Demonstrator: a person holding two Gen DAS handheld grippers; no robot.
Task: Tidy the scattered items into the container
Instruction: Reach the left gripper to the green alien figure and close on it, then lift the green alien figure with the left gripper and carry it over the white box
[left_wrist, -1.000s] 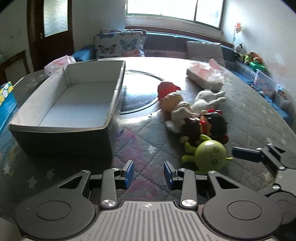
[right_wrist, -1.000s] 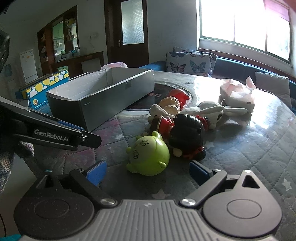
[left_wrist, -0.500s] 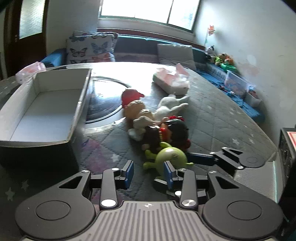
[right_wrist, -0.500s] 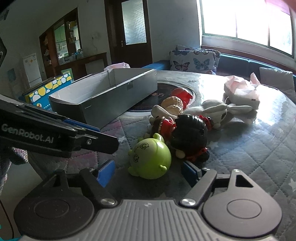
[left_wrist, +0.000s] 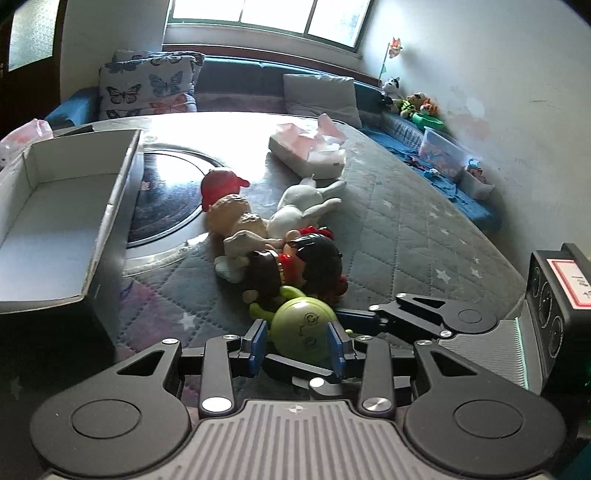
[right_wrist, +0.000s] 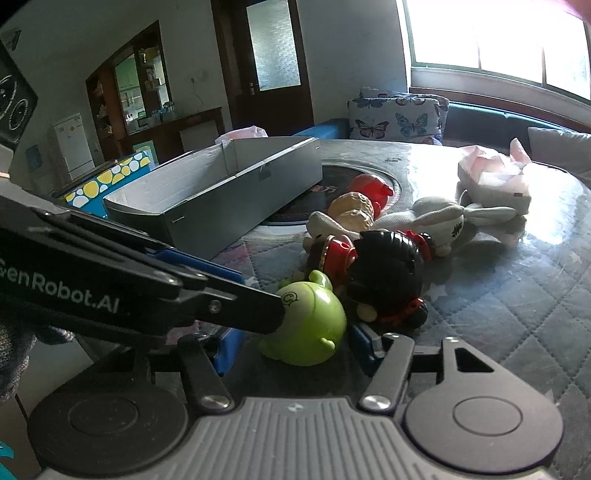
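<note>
- Green round toy lying on the quilted tabletop, at the near end of the toy pile, well apart from the container.
- Bracketing that toy: left gripper, blue pads standing on either side at medium width; contact with the toy not clear from either view.
- Also flanking the same toy: right gripper, jaws spread wide, pads just beside it with gaps showing.
- Crossing in front of the right wrist camera: the left gripper's black arm, its tip meeting the green toy's upper left side.
- Lying just behind the green toy: black-haired doll in red, touching it.
- Piled further back: tan figure with red cap and white plush rabbit, pressed against each other.
- Sitting open at the left of the tabletop: grey cardboard container, nothing visible inside.
- Resting beyond the pile, apart from it: pink tissue pack.
- Showing under the container's edge and the pile's far end: dark round glass inset in the tabletop.
</note>
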